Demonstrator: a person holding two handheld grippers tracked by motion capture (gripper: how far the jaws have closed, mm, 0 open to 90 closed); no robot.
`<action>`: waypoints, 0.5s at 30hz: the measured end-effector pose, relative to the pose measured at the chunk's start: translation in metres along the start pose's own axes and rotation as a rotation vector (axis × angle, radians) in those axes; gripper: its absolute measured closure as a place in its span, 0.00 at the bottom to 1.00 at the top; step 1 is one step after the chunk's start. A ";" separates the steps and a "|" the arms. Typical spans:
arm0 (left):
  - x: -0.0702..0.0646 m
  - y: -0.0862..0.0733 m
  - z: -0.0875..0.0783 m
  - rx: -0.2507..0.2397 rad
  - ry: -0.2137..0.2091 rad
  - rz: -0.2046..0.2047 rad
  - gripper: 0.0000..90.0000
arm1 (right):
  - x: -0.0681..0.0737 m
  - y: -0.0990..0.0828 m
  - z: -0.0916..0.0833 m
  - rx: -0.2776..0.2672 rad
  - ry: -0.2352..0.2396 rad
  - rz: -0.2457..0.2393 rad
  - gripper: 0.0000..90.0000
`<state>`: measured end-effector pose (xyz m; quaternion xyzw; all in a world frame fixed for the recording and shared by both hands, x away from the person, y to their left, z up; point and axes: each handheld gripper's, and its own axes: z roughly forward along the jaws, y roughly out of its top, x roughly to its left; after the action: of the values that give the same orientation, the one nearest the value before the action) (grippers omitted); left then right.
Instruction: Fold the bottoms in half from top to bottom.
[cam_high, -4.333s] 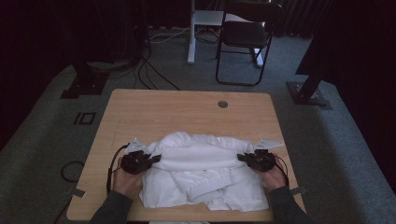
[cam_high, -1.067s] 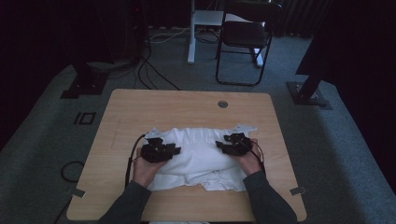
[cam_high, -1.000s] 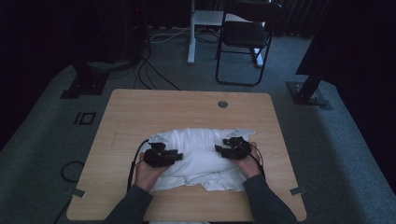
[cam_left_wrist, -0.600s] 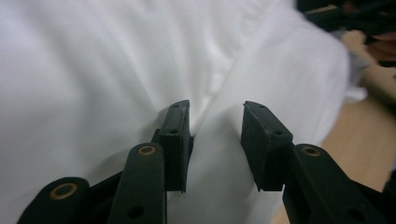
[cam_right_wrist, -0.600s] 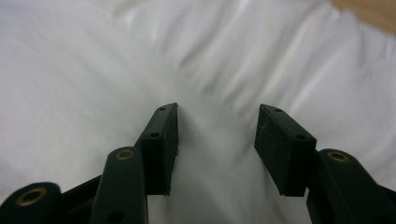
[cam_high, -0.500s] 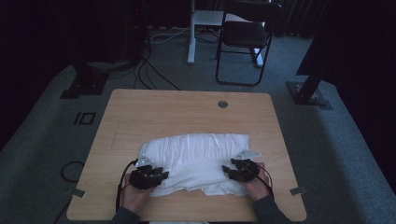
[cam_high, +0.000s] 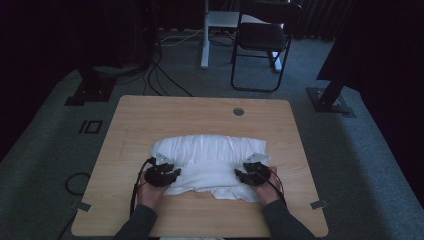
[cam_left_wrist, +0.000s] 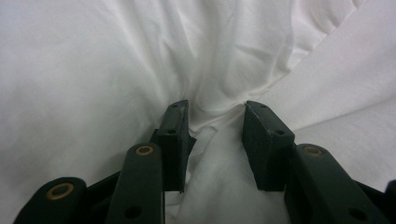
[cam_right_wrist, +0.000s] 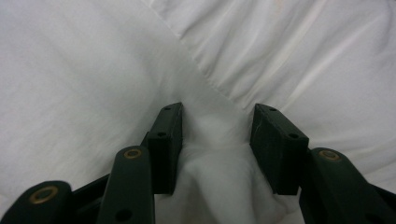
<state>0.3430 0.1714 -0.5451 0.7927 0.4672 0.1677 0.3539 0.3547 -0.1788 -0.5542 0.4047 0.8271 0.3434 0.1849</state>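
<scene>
Between the fingers (cam_left_wrist: 173, 140) of the left gripper (cam_high: 162, 175), parted partway, a ridge of the white cloth (cam_high: 210, 160) is bunched and pinched. The right gripper (cam_high: 254, 174), its jaws just closing, holds a similar fold between its fingers (cam_right_wrist: 166, 149). Beyond both, the cloth lies folded on the table (cam_high: 200, 112), stretching between the grippers.
</scene>
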 end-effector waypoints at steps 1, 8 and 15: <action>0.005 0.004 0.004 0.000 0.009 -0.004 0.69 | -0.004 0.006 0.006 0.001 -0.001 0.006 0.59; 0.017 0.015 0.014 -0.003 0.025 -0.017 0.69 | -0.014 0.024 0.023 0.009 -0.011 0.018 0.60; 0.029 0.026 0.021 0.003 0.019 -0.037 0.69 | -0.019 0.032 0.031 0.003 -0.013 0.030 0.60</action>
<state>0.3864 0.1798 -0.5435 0.7828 0.4853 0.1682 0.3513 0.4013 -0.1666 -0.5524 0.4198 0.8202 0.3421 0.1845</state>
